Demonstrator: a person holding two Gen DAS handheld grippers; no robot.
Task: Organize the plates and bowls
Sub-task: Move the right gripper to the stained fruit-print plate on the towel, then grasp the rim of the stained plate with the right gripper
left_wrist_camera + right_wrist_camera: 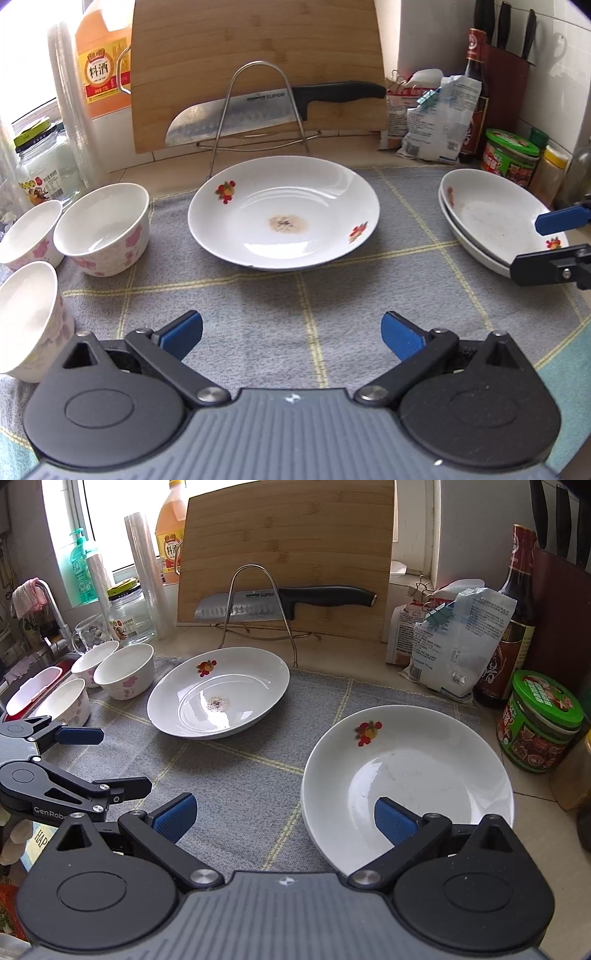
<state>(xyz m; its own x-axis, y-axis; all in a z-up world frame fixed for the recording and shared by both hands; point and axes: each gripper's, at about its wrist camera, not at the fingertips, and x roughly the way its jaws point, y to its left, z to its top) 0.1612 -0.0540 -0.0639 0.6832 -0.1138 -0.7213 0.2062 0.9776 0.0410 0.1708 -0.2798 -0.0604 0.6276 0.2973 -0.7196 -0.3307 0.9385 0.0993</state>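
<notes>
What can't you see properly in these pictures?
- Stacked plates: left view, the right tool covers their near rim; plate count unclear.
- Nearest bowl: left view, cut off by the edge.
- Knife blade: both views, wire rack crosses it.
- Jar label: too small.

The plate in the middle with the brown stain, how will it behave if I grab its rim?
The stained plate looks like glazed ceramic: probably stiff, slippery and breakable. Its rim seems chipped at the front. Shallow and wide, it should slide rather than tip.
</notes>
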